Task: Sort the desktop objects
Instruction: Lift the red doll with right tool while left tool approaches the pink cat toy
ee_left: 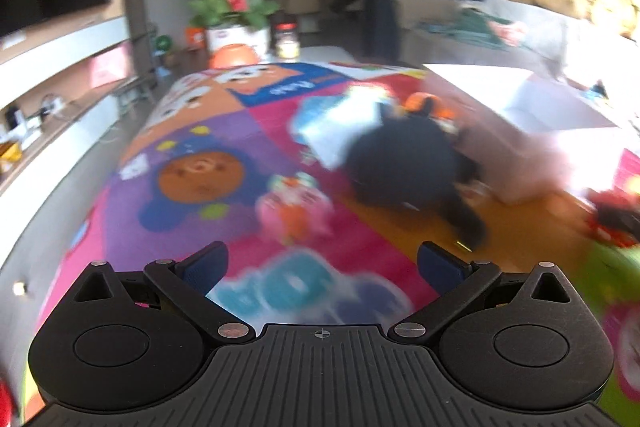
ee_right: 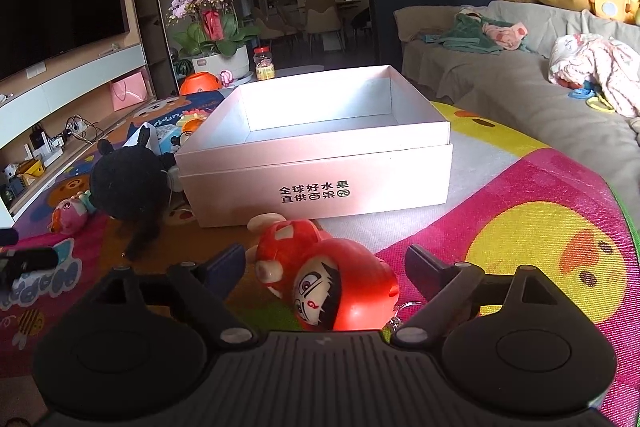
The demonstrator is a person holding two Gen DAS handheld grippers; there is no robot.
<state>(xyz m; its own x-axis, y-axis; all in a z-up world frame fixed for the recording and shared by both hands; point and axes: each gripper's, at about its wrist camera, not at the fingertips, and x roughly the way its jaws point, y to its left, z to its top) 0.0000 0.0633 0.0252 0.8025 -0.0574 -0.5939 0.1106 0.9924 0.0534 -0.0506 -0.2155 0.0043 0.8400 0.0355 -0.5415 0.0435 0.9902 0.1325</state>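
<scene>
Toys lie scattered on a bright cartoon play mat (ee_right: pixel 540 195), its surface woven and soft-looking. A pale cardboard box (ee_right: pixel 320 163), open and empty, sits mid-mat, likely the bin for sorting. The right gripper (ee_right: pixel 324 259) is spread wide around a glossy red doll (ee_right: pixel 320 279), rounded, with a painted face; the fingers flank it without touching, seemingly lined up for a pinch. The left gripper (ee_left: pixel 322 265) is also spread and holds nothing, above the mat's left side. Ahead of it, blurred, sit a fuzzy black plush (ee_left: pixel 404 163) and a small pink doll (ee_left: pixel 296 207).
</scene>
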